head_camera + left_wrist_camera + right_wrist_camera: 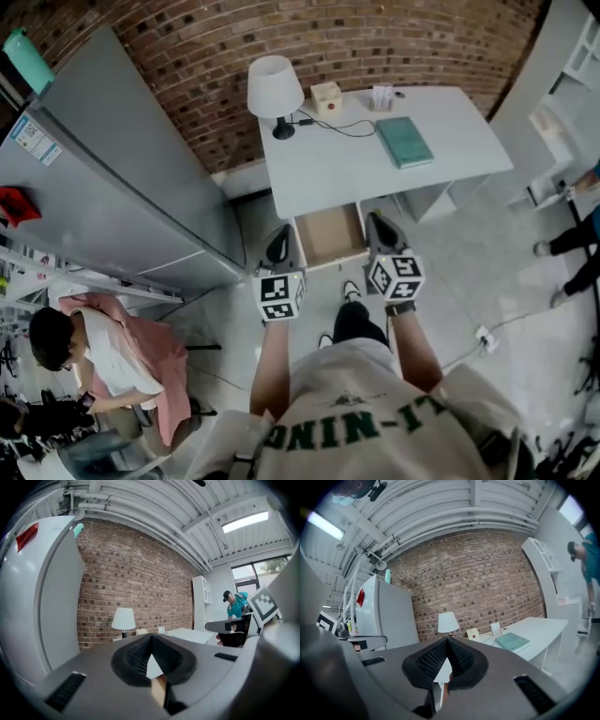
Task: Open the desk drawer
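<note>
Head cam: high up, aimed steeply down over the wearer's torso (366, 422), counter (328, 169) ahead at mid range. Both gripper cams: roughly level, side by side, facing the brick wall (487, 573) across the counter, well back from it. All three share counter, table lamp (275, 86) and brick wall.

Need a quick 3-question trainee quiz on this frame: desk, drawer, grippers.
1. True or false: the desk drawer is pulled out.
2. Multiple choice: which item on the desk sits farthest right in the head view? A teal book; B lamp; C small wooden box.
3. Fill in: the left gripper and the right gripper both hold nothing, and their jaws are ____.
Key: 1 true; 2 A; 3 shut.
</note>
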A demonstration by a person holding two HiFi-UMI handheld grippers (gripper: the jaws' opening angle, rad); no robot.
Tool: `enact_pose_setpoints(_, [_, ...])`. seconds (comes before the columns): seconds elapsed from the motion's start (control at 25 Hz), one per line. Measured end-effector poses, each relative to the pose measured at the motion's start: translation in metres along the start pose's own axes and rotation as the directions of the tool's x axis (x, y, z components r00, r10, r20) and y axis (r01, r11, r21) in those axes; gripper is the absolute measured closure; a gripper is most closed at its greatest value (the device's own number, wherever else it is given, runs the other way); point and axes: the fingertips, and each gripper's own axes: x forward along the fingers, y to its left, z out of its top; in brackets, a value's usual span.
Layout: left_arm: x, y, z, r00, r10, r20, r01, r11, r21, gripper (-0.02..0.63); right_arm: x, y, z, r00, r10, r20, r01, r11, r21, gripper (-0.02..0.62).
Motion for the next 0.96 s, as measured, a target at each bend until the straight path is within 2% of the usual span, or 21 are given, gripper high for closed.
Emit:
enact_pose_setpoints(0.16, [-0.011, -0.001, 0.022, 0.999, 0.001, 0.044, -0.002, 1.0, 0.015, 0.606, -0.004, 0.02, 0.02, 1.0, 0.025, 0.02, -0.023, 0.998, -0.062, 0.592])
enact_pose_setpoints(0.52, [-0.009, -0.006, 0.022, 0.998, -0.008, 0.068, 0.006, 1.0, 0.023, 0.606, -0.002, 0.026, 0.015, 1.0, 0.03, -0.006, -0.03, 0.996, -0.079, 0.592])
enact_pose_setpoints(0.96, [0.033, -0.01, -0.02, 1.0, -0.027, -0.015, 0.026, 0.999, -0.047, 0.606, 0.026, -0.001, -0.013, 0.998, 0.036, -0.06, -0.04, 0.997, -0.067, 0.592])
